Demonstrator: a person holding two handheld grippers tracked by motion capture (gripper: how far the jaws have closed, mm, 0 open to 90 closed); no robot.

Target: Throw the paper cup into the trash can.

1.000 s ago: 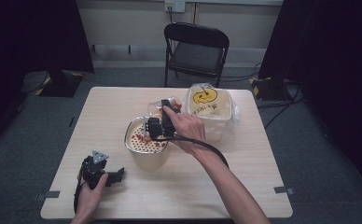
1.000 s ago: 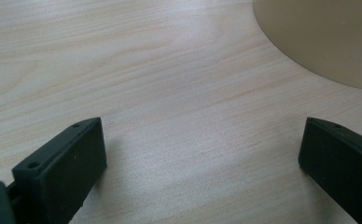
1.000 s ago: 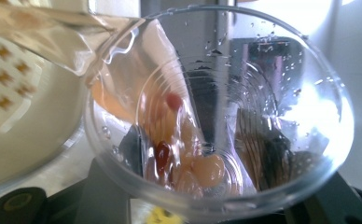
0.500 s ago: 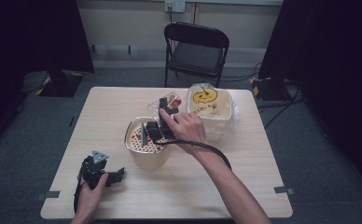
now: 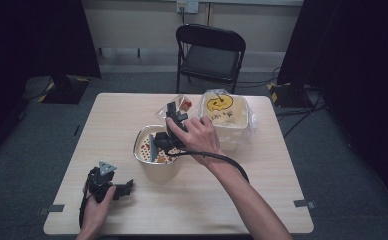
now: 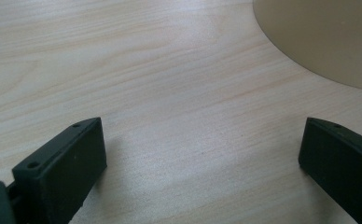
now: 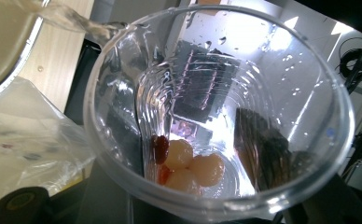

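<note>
Clear, thin plastic is what we are squeezing: our right gripper (image 5: 174,120), mid-frame, is holding the tipped cup (image 7: 216,112) by its slippery, crushable sides over the strainer bowl (image 5: 157,150), while our left gripper (image 5: 113,187) is resting wide open, lower left.

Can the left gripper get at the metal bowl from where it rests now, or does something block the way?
Probably yes. The left gripper rests open on the table, with bare wood between it and the metal bowl. The right gripper tilts a clear cup above the bowl, so the top is occupied.
</note>
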